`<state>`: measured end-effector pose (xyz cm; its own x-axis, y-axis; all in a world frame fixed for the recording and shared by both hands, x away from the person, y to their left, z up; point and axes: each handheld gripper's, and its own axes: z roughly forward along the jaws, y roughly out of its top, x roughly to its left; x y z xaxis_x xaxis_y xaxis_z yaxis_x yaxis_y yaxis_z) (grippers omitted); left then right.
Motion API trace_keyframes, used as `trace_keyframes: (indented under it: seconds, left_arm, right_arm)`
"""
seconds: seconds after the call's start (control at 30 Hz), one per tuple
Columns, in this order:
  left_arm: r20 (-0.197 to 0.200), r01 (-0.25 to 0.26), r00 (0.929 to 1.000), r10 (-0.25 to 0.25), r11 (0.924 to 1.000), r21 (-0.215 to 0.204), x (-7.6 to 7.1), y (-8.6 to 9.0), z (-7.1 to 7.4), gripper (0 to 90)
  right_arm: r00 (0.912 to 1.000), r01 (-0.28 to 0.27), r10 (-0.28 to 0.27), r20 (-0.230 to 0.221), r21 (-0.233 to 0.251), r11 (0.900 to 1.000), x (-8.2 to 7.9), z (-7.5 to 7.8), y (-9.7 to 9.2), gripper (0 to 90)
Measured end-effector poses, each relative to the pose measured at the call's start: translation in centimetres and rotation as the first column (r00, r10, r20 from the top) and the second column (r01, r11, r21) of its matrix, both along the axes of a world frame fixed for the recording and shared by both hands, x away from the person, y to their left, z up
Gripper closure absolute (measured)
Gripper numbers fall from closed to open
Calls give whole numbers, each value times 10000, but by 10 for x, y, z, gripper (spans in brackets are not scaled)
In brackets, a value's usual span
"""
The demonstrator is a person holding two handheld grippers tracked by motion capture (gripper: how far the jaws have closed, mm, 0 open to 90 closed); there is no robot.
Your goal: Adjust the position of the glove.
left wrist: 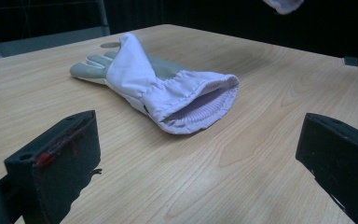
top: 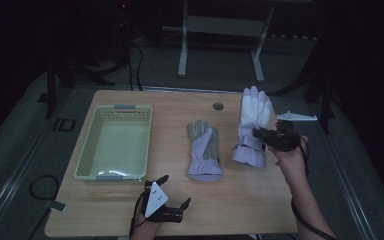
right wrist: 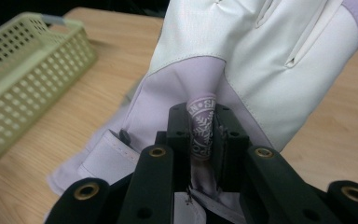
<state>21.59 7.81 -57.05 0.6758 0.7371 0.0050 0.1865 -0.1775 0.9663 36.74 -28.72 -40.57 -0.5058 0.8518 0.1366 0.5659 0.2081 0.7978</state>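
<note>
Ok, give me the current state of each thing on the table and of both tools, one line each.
Right tool: shut on a fold of the held glove.
Held glove: pinched near its cuff, lifted, fingers pointing away from the person.
Lying glove: flat on the table, cuff open toward the left tool, untouched.
Left tool: open, nothing between its jaws, near the table's front edge.
Basket: upright, empty.

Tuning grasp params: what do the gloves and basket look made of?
Held glove: lilac woven fabric with smooth white leather-like panels, stitched seams, patterned tab pinched in the right gripper. Lying glove: same lilac cloth, elastic gathered cuff, grey matte palm, maybe suede or synthetic. Basket: pale green rigid plastic, by its moulded perforated walls and slight sheen.
</note>
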Motion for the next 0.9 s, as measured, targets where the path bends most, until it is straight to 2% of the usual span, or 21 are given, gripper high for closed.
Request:
trace_keyframes:
  seconds: [0.03,0.07,0.2,0.3,0.33,0.47,0.6,0.63,0.67,0.7,0.8,0.83,0.87,0.9]
  left_arm:
    - [0,0,10000,0,10000,0,0,0,0,0]
    - [8,-4,10000,4,10000,-5,0,0,0,0]
    - [-6,16,10000,-16,10000,-23,0,0,0,0]
    - [-24,-8,10000,8,10000,-62,0,0,0,0]
    - [-15,-24,10000,24,10000,-79,0,1,0,0]
    - [-20,-32,10000,32,9999,-123,0,1,0,0]
    - [-29,-4,10000,3,9999,-130,0,1,0,0]
    - [-29,-4,10000,3,9999,-130,0,1,0,0]
    - [-42,24,10000,-24,9999,-119,0,1,0,0]
    - [-42,24,10000,-24,9999,-119,0,1,0,0]
    - [-55,134,9999,-135,9998,-144,0,1,0,0]
    - [-55,134,9999,-135,9998,-144,0,1,0,0]
    - [-52,120,9999,-121,9998,-146,0,1,0,0]
    - [-52,120,9999,-121,9998,-146,0,1,0,0]
  right_arm:
    - [10000,0,0,0,0,10000,0,0,0,789]
    - [9996,-122,123,234,-18,9999,-2,6,10,788]
    - [9988,-295,301,375,-170,9994,-3,13,29,787]
    - [9988,-365,369,310,-141,9992,-3,15,39,786]
    - [9987,-451,455,240,-153,9989,-4,15,51,786]
    - [9979,-647,649,81,-195,9977,-3,13,71,786]
    - [9963,-838,832,-203,-310,9960,-2,5,92,786]
    - [9963,-838,832,-203,-310,9960,-2,5,92,786]
    - [9953,-894,879,-415,-368,9953,0,-3,102,785]
    - [9953,-894,879,-415,-368,9953,0,-3,102,785]
    - [9914,-1123,1089,-726,-440,9927,4,-19,115,781]
    - [9914,-1123,1089,-726,-440,9927,4,-19,115,781]
    - [9895,-1150,1091,-952,-582,9917,6,-28,121,780]
    - [9895,-1150,1091,-952,-582,9917,6,-28,121,780]
